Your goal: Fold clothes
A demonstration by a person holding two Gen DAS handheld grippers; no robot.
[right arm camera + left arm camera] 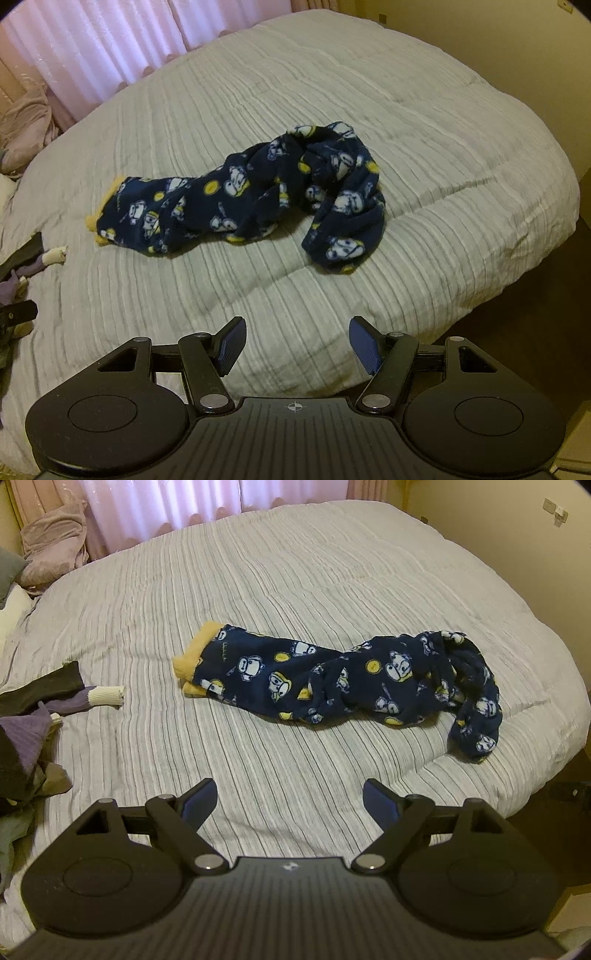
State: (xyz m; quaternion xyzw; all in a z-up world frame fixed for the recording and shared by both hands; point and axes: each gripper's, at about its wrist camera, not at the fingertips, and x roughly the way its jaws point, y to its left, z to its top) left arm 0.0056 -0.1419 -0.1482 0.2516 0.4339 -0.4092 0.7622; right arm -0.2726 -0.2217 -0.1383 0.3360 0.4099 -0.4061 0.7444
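Left tool (290, 799) spread wide, nothing between the pads; right tool (297, 343) open somewhat narrower, likewise empty. Both angled down over the near edge of the bed (258, 590), well short of the garment. Further out, at mid-bed, navy fleece pants (332, 679) with a cartoon print, lying crumpled and twisted: yellow cuffs (192, 657) stacked at the left end, waist end bunched and curling toward the bed's right edge. Probably light, thick, very soft and limp, with a plush nap giving the pads good friction; no stiffness to hold any shape, so likely to sag and drag when lifted from one point. Best taken at two points: the cuffs with the left, the bunched waist with the right, then pulled taut. Off to the far left, a pile of other clothes (33, 716).
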